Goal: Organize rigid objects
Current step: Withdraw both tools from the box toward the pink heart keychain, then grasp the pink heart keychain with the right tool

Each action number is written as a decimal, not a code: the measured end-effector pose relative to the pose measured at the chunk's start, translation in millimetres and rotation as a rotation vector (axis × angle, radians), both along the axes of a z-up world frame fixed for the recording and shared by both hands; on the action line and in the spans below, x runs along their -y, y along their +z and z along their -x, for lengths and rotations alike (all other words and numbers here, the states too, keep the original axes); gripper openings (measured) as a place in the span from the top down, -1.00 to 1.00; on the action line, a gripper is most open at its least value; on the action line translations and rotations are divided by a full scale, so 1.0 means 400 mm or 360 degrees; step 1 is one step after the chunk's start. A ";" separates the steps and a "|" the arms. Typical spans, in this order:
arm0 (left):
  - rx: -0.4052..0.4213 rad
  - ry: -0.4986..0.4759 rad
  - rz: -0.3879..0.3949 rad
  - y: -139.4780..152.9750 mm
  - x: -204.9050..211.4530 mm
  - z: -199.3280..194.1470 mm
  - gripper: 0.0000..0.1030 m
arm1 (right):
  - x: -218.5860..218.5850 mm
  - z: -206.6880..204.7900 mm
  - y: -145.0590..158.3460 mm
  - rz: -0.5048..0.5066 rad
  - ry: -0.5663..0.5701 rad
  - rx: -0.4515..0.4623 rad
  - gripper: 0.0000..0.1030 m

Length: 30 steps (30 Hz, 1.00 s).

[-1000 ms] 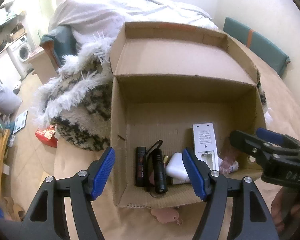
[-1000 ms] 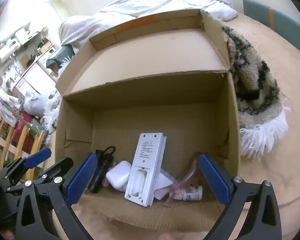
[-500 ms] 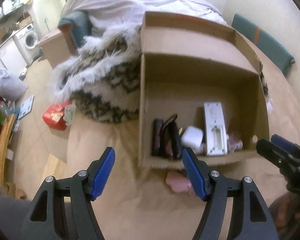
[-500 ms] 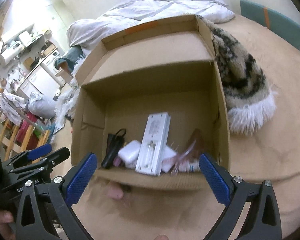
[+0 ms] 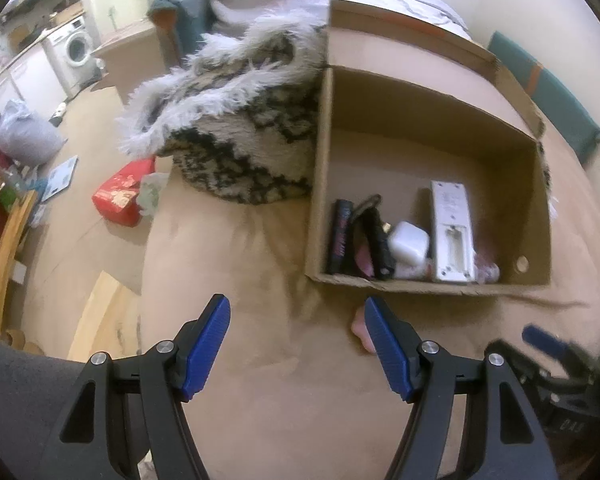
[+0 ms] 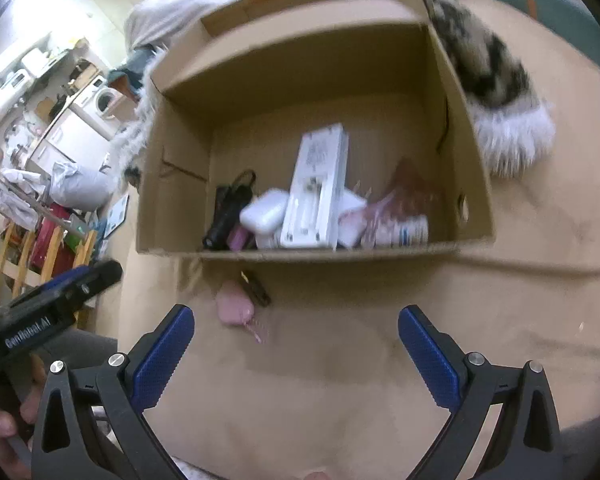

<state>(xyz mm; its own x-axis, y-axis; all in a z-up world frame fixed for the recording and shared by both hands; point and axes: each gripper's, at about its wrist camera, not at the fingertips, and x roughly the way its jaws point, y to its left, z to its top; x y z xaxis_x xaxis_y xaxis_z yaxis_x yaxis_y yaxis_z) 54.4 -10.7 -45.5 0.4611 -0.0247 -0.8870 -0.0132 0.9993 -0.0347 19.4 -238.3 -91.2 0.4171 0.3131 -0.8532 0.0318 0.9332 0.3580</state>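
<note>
The cardboard box (image 5: 512, 276) is plain brown. Inside it lie a white remote control (image 5: 451, 232), a white charger block (image 5: 409, 242) and a black flashlight (image 5: 378, 240). The bed sheet (image 5: 260, 300) is tan. The fluffy blanket (image 5: 244, 148) is cream with black blotches. Both hand-held grippers are black with blue fingers (image 6: 162, 356).

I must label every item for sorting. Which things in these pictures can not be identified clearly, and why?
- Pink object outside the cardboard box: right wrist view blurred; in the left wrist view the left tool finger covers most of it.
- Dark item beside it: blurred, kind unclear.
- Pinkish packets at the box's right end: blurred, print unreadable.
- Label on the white remote: too small.
- Right tool: open, holds nothing.
</note>
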 end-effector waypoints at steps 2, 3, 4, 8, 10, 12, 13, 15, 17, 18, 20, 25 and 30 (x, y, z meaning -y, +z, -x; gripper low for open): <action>-0.0030 0.0018 0.0015 -0.010 -0.010 -0.011 -0.30 | 0.006 -0.004 -0.021 -0.0025 -0.0028 -0.0053 -1.00; -0.0073 0.0017 0.0047 -0.020 -0.014 -0.019 -0.30 | 0.007 -0.006 -0.031 -0.0039 -0.0037 -0.0077 -1.00; -0.0102 0.0022 0.0071 -0.026 -0.018 -0.022 -0.30 | 0.009 -0.009 -0.044 -0.0051 -0.0047 -0.0109 -1.00; -0.0141 0.0053 0.0097 -0.033 -0.029 -0.029 -0.30 | -0.004 -0.024 -0.093 -0.0051 -0.0044 -0.0214 -1.00; -0.0146 0.0075 0.0113 -0.031 -0.037 -0.033 -0.30 | -0.029 -0.035 -0.115 -0.0061 -0.0001 -0.0256 -1.00; -0.0153 0.0109 0.0144 -0.028 -0.049 -0.036 -0.30 | -0.064 -0.045 -0.126 -0.0049 0.0071 -0.0267 -0.83; -0.0158 0.0120 0.0156 -0.027 -0.053 -0.036 -0.30 | -0.086 -0.051 -0.130 -0.0033 0.0114 -0.0262 -0.68; -0.0168 0.0139 0.0182 -0.027 -0.061 -0.036 -0.30 | -0.134 -0.063 -0.137 -0.0013 0.0194 -0.0244 -0.56; -0.0170 0.0152 0.0193 -0.026 -0.067 -0.037 -0.30 | -0.181 -0.076 -0.142 0.0004 0.0248 -0.0227 -0.55; -0.0166 0.0160 0.0193 -0.024 -0.070 -0.037 -0.30 | -0.196 -0.085 -0.142 0.0001 0.0263 -0.0223 -0.48; -0.0156 0.0171 0.0186 -0.022 -0.074 -0.037 -0.30 | -0.231 -0.105 -0.157 0.0017 0.0281 -0.0242 -0.24; -0.0163 0.0196 0.0186 -0.024 -0.086 -0.040 -0.30 | -0.270 -0.131 -0.196 0.0056 0.0251 -0.0308 0.27; -0.0167 0.0196 0.0187 -0.025 -0.087 -0.040 -0.30 | -0.246 -0.109 -0.174 0.0001 0.0288 -0.0276 0.41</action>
<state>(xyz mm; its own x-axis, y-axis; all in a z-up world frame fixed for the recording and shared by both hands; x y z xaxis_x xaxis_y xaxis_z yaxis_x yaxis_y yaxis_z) 70.3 24.3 -55.7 0.3721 -0.0801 -0.9247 -0.1448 0.9791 -0.1430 62.9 -140.0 -160.9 0.2018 0.3687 -0.9074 -0.0752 0.9295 0.3610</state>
